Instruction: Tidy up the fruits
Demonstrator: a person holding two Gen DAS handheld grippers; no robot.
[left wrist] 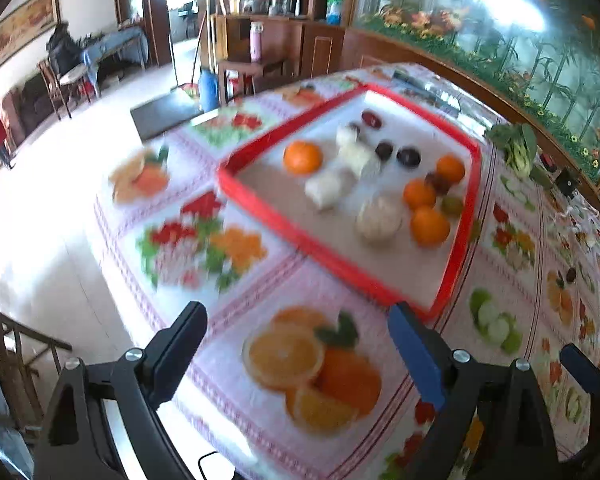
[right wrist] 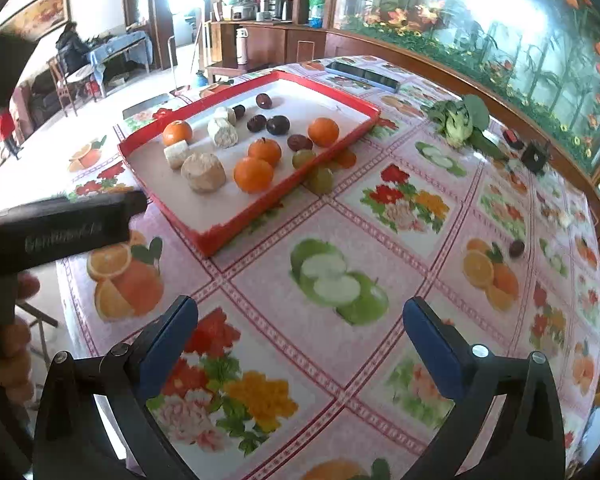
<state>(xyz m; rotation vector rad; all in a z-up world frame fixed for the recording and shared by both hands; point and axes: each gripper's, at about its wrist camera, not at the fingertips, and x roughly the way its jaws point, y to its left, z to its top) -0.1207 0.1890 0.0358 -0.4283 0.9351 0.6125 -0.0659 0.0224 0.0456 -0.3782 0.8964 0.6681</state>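
A red tray (right wrist: 204,240) (left wrist: 340,268) lies on the fruit-print tablecloth. In it are several oranges (right wrist: 253,175) (left wrist: 429,226), several dark plums (right wrist: 278,125) (left wrist: 408,157), pale cut chunks (right wrist: 203,172) (left wrist: 379,218) and a green grape (right wrist: 303,158). Another green grape (right wrist: 321,179) lies on the cloth just outside the tray's near right rim. A dark plum (right wrist: 516,248) (left wrist: 571,275) lies alone far right. My left gripper (left wrist: 296,340) is open and empty, short of the tray. My right gripper (right wrist: 300,332) is open and empty above the cloth.
A leafy green vegetable (right wrist: 458,120) (left wrist: 516,148) lies at the table's far side near a small black object (right wrist: 534,156). A phone-like slab (right wrist: 362,74) lies beyond the tray. The left gripper's black body (right wrist: 60,232) shows at left. The table edge drops to the floor at left.
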